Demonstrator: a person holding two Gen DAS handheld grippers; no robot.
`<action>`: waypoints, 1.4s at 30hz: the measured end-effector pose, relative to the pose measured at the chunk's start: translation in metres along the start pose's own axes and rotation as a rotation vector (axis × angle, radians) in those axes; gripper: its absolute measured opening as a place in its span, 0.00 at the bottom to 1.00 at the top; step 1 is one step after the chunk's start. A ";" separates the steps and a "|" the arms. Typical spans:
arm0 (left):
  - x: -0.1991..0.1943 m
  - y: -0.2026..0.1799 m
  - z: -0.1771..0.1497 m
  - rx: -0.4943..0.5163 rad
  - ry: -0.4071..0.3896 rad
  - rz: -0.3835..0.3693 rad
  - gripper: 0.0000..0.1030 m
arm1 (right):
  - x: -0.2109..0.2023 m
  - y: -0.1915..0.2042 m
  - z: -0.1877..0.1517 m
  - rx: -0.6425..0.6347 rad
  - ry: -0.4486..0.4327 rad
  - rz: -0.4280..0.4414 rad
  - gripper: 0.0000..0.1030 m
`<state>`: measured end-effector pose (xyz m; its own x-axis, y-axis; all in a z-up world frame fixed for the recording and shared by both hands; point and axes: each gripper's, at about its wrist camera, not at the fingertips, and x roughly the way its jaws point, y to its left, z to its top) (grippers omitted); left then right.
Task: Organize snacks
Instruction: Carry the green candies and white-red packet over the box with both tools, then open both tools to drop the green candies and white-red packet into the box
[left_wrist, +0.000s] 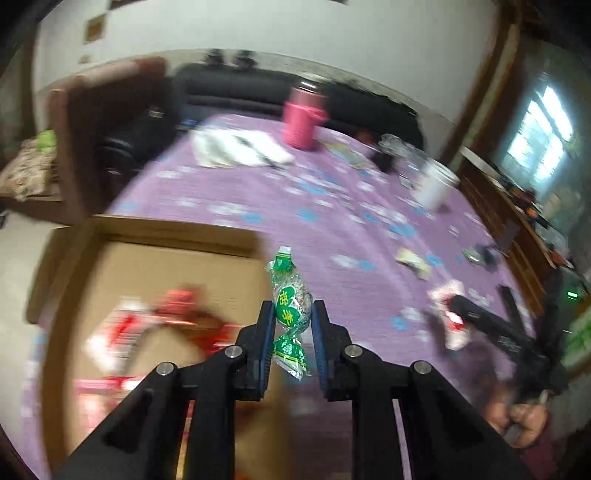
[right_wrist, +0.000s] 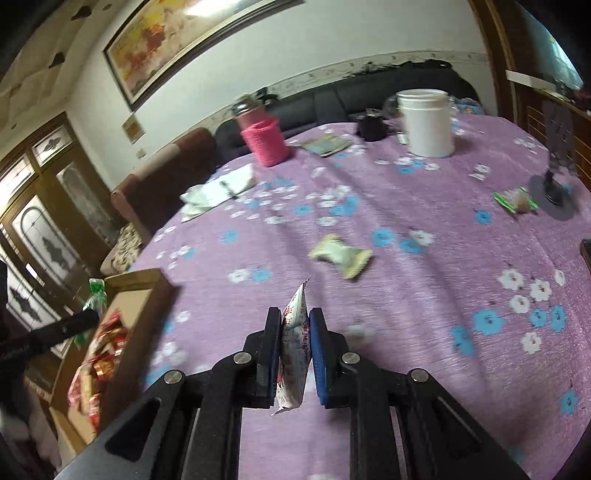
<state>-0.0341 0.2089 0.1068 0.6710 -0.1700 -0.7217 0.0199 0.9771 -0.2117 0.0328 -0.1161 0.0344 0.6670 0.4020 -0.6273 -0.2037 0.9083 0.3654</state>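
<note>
Green twist-wrapped candy (left_wrist: 291, 314) sits clamped in the left gripper (left_wrist: 293, 314) by the cardboard box (left_wrist: 177, 236) rim; the right gripper (right_wrist: 295, 325) pinches a white sachet (right_wrist: 294, 354) over the near tablecloth. Slick wrappers could slip, or drop outside the box if released early.

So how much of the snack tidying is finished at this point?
Partly done. The cardboard box already holds a pile of red snack packets. In hand: the left gripper clamps a green candy near the box, and the right gripper pinches a white packet. Still left on the purple tablecloth: a pale green packet and a small green-ended sweet.
</note>
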 end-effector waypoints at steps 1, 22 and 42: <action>-0.003 0.012 0.002 -0.014 -0.003 0.018 0.19 | -0.002 0.010 0.001 -0.012 0.005 0.013 0.16; 0.034 0.134 0.012 -0.199 0.058 0.018 0.40 | 0.141 0.225 0.012 -0.292 0.240 0.088 0.19; -0.078 0.049 -0.028 -0.203 -0.209 0.095 0.89 | 0.032 0.167 -0.003 -0.271 0.060 0.023 0.54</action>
<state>-0.1063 0.2670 0.1347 0.8013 -0.0290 -0.5976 -0.1840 0.9385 -0.2923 0.0184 0.0487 0.0731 0.6182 0.4217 -0.6633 -0.4079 0.8935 0.1879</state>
